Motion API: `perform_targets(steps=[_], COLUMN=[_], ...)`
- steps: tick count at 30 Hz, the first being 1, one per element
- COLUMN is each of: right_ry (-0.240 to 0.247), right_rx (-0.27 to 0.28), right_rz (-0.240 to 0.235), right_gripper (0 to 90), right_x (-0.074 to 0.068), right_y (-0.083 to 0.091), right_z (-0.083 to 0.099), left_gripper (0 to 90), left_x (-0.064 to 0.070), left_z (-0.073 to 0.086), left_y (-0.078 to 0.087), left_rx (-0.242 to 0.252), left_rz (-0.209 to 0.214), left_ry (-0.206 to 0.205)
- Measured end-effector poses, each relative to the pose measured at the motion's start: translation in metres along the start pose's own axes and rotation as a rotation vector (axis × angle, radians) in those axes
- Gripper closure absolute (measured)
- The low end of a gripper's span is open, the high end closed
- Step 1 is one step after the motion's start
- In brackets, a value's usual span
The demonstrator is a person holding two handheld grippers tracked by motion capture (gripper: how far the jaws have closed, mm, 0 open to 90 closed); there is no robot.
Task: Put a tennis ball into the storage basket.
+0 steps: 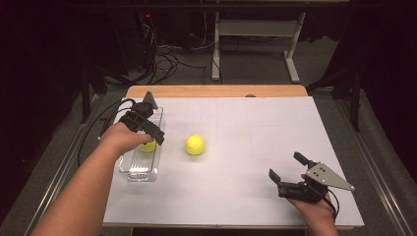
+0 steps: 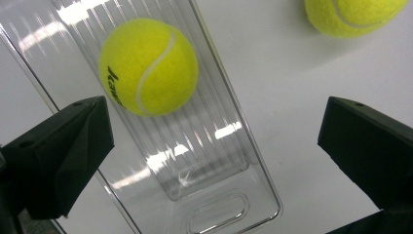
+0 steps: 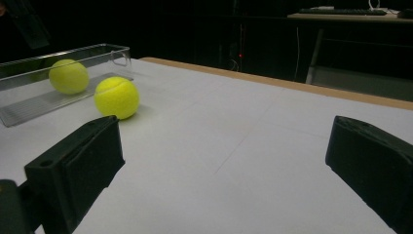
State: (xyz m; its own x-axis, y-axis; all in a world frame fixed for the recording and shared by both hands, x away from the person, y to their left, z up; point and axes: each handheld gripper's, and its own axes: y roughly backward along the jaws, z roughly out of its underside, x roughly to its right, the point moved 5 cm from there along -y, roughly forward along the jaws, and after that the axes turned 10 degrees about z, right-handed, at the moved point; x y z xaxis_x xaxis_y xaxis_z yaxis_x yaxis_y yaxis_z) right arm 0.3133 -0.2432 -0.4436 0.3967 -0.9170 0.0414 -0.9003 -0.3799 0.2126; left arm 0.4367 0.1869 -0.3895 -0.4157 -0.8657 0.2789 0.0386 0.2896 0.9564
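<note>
Hovering: the left gripper (image 1: 147, 129) is held above the clear tray (image 1: 129, 169) at the left edge of the table (image 1: 246, 196), jaws spread wide, nothing between them.
Ball in tray: one tennis ball (image 2: 148, 67) lies on the ribbed floor of the tray, apart from both jaws, so it is judged already delivered.
Step in hand: letting go over the tray is judged just finished; the loose ball is taken as next.
Loose ball: a second tennis ball (image 1: 194, 144) rests on the table just right of the tray, toward the middle.
Next move: a short reach to the right is called for, jaws lowered around the ball before closing.
Right gripper (image 1: 290, 173): parked near the front right corner, jaws released, empty.
Obstacles: the tray's near wall is to be cleared; the ball may roll if nudged.
</note>
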Motion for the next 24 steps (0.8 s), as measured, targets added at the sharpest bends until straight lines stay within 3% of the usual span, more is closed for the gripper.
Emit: perform_targets(steps=[12,14,24], right_ry=[0.001,0.001,0.0], right_rx=[-0.002,-0.001,0.0], right_rz=[-0.001,-0.002,-0.002], right_gripper=[0.7,0.7,0.7], right_x=[-0.001,-0.001,-0.002], right_y=[-0.001,-0.001,-0.001], right_z=[0.0,0.0,0.0], left_gripper=[0.8,0.8,0.7], left_x=[0.014,0.019,0.038], left_z=[0.012,0.014,0.027], left_y=[0.005,0.004,-0.016], left_rx=[0.002,0.01,-0.002], left_rz=[-0.012,0.002,0.011], left_ry=[-0.048,-0.057,-0.121])
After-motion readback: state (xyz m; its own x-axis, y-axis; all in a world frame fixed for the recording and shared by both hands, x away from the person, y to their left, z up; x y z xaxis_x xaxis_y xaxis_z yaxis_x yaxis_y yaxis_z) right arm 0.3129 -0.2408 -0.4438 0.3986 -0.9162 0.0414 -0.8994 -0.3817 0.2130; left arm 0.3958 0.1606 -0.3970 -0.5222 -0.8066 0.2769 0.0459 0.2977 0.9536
